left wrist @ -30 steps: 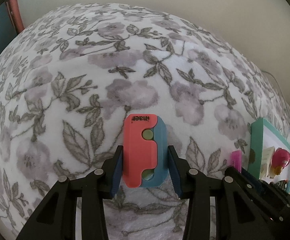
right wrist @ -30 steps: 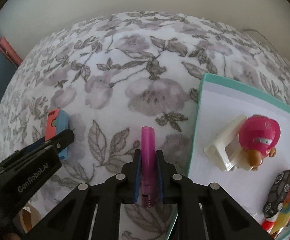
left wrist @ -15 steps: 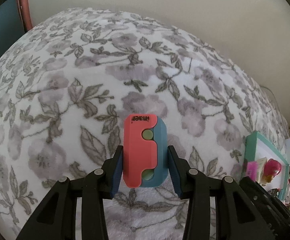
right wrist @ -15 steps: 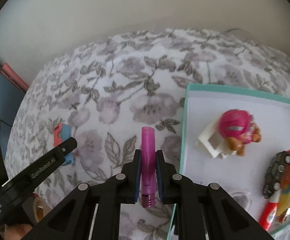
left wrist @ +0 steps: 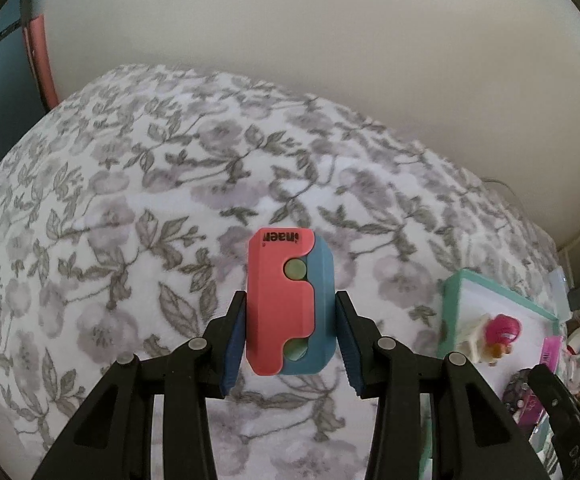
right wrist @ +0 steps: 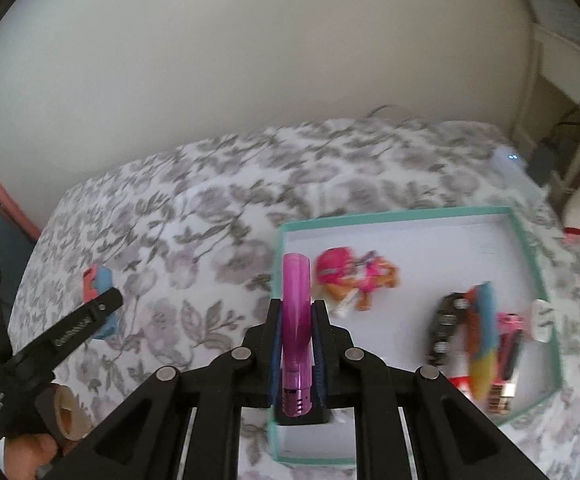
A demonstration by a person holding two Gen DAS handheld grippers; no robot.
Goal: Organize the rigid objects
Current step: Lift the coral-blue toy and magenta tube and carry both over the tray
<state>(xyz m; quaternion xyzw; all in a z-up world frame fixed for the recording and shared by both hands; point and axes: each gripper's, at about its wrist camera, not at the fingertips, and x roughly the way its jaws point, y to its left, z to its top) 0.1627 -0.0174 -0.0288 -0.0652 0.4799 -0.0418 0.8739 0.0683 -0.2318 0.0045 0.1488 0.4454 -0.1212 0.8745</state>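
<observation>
A shallow teal-rimmed box (right wrist: 529, 248) with a white floor lies on a bed (right wrist: 194, 216) covered by a grey floral blanket, and everything here is placed from that box.

Inside it, toward its far left corner, a pink-helmeted toy figure (right wrist: 339, 272) lies on its side with a small white piece beneath it. Along the box's right side a cluster is packed together: a dark toy car (right wrist: 445, 328), a long multicoloured piece in orange, blue and yellow (right wrist: 479, 336) touching it, and some small pink and red items just beyond, against the right wall; blur hides what these are. A small white item sits on the right rim.

The right tool (right wrist: 297, 344) hangs over the box's near left corner, its jaws pressed narrow on a translucent magenta tube (right wrist: 297, 300) with a metallic slotted end toward the camera. The tube points forward across the box's left wall.

The left tool (left wrist: 290, 332) is well left of the box, above the bare blanket, its blue pads (left wrist: 234, 344) closed at moderate width on the sides of a flat coral and blue plastic block (left wrist: 290, 300) with two pale green round studs. From the right wrist view the same block shows beyond the left tool's black finger, and part of a person's hand (right wrist: 30, 456) grips the handle at the lower left.
</observation>
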